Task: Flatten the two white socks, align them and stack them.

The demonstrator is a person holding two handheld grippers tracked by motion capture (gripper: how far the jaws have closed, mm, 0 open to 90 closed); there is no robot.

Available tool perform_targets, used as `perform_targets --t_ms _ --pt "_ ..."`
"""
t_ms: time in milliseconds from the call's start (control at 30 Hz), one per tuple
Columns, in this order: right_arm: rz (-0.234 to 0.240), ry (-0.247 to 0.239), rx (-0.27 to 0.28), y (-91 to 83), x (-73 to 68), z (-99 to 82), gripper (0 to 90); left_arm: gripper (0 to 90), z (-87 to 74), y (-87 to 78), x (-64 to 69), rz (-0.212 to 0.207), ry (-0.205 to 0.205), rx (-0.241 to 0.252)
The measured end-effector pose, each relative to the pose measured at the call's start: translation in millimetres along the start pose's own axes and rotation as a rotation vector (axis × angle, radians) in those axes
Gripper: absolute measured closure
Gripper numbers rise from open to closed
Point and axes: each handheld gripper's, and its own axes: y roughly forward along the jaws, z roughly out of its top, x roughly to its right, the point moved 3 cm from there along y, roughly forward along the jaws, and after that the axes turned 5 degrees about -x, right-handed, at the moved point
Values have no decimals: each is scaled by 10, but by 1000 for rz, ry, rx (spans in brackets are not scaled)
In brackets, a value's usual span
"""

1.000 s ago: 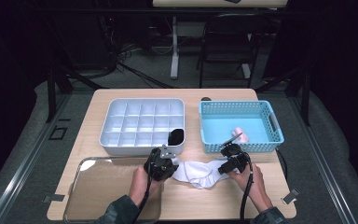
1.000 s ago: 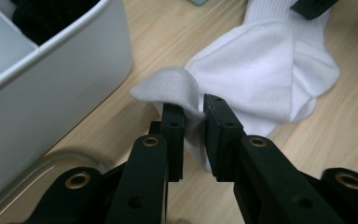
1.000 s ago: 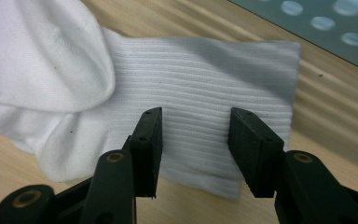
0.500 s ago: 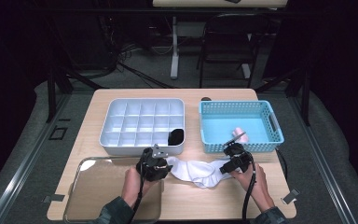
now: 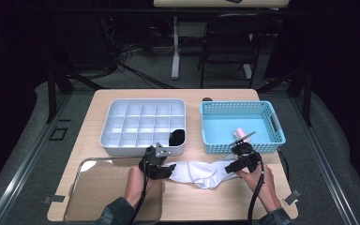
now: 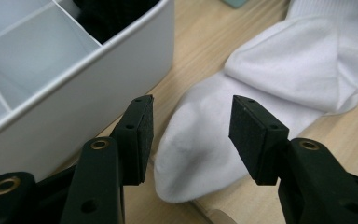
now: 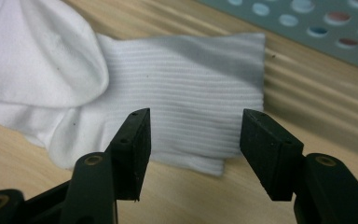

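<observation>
A white sock [image 5: 199,172] lies stretched out flat on the wooden table between my two grippers. My left gripper [image 5: 169,169] is at its toe end. In the left gripper view the toe [image 6: 200,154] lies between the jaws [image 6: 191,114], and the pads stand clear of it. My right gripper [image 5: 228,167] is at the ribbed cuff [image 7: 186,102], which lies on the table just beyond its jaws [image 7: 193,128]. Both grippers have just been opening, and neither presses on the sock.
A white compartment tray [image 5: 108,139] stands close behind the left gripper, with a black item [image 5: 177,137] in its near right cell. A blue basket [image 5: 236,107] holding a pink item [image 5: 240,132] stands behind the right gripper. A clear lid [image 5: 103,187] lies at the front left.
The sock, bunched between the grippers a second ago, now lies drawn out longer and flat. The left gripper shifted a little to the left. Both grippers have let go of it.
</observation>
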Motion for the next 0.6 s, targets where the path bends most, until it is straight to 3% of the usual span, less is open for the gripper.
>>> perform_targets --t_ms 33,167,267,300,400,567,600 --pt "5 -16 -16 7 15 -2 424 502 2 46 0 -7 1 -18" --pt "5 -3 -56 87 32 -16 394 512 -6 199 -4 -12 15 -78" --pt "-11 5 -59 110 36 -3 397 554 -6 230 39 -12 32 -88" --pt "-14 -7 -76 109 41 3 412 569 -9 241 62 -2 46 -97" --pt "-33 16 -53 149 28 3 486 630 -24 278 106 -9 65 -119" --pt "-71 0 -78 138 56 2 583 726 -41 332 173 -20 87 -146" --pt "-73 -4 -81 138 59 4 605 738 -43 337 183 -7 92 -146"
